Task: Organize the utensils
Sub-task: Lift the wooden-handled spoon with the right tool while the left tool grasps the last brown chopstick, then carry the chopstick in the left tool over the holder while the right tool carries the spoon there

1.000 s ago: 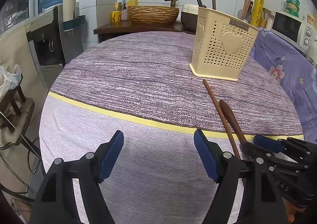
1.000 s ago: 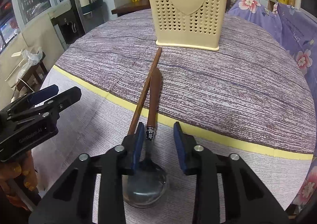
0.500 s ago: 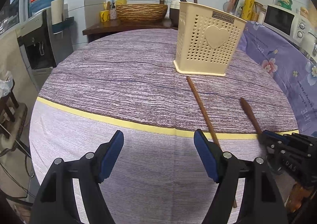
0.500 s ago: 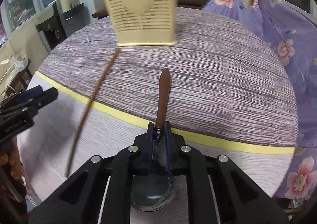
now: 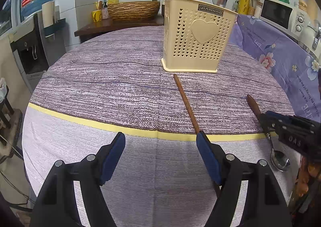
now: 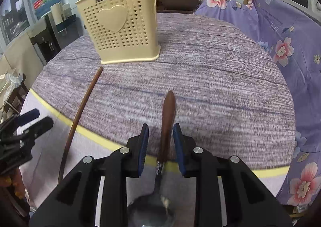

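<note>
A cream perforated utensil holder (image 5: pixel 197 38) with a heart stands at the far side of the round table; it also shows in the right wrist view (image 6: pixel 120 30). A spoon with a brown wooden handle (image 6: pixel 167 118) and steel bowl (image 5: pixel 279 159) lies on the cloth. My right gripper (image 6: pixel 161 142) is open, its pads on either side of the handle with a gap on both sides. A long brown chopstick (image 5: pixel 186 104) lies left of the spoon (image 6: pixel 80 110). My left gripper (image 5: pixel 160 158) is open and empty, its right finger over the chopstick's near end.
The table wears a purple striped cloth with a yellow band (image 5: pixel 90 124). A floral purple cover (image 6: pixel 284 42) lies to the right. A water dispenser (image 5: pixel 34 32) stands at left, a wicker basket (image 5: pixel 133 10) and microwave (image 5: pixel 280 16) behind.
My right gripper was shut on the spoon handle half a second ago; its jaws have since opened. The spoon has been shifted right, away from the chopstick. The left gripper stayed open.
</note>
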Motion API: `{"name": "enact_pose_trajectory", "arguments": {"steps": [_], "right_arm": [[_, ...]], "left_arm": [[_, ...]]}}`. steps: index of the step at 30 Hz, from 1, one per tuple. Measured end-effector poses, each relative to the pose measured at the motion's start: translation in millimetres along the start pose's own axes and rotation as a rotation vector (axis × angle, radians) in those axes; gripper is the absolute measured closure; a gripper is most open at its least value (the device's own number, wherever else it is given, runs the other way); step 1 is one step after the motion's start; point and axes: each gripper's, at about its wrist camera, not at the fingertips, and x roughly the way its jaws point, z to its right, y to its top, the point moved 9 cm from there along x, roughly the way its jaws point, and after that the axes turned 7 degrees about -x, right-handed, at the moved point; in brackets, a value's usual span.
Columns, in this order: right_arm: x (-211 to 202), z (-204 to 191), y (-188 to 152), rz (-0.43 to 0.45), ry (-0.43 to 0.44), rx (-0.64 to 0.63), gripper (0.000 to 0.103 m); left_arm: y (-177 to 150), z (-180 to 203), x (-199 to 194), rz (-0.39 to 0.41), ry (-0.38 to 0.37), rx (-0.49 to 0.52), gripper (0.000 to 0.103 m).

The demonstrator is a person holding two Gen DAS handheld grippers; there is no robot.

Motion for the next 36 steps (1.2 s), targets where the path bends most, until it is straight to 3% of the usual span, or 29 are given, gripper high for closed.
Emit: {"name": "enact_pose_trajectory", "arguments": {"steps": [12, 17, 26, 36], "right_arm": [[29.4, 9.2, 19.5, -0.054, -0.026, 0.041, 0.077], [28.9, 10.1, 18.8, -0.048, -0.028, 0.047, 0.083], [28.0, 12.2, 16.9, -0.048, -0.016, 0.058, 0.083], [27.4, 11.8, 16.1, -0.047, -0.009, 0.058, 0.083]], "left_arm": [[15.3, 9.2, 24.1, -0.048, -0.012, 0.019, 0.031], [30.1, 25.0, 42.6, -0.082, -0.031, 0.042, 0.047], [46.0, 46.6, 82.3, -0.14, 0.024, 0.065, 0.079], [56.3, 49.7, 92.9, -0.128, 0.06, 0.052, 0.093]]}}
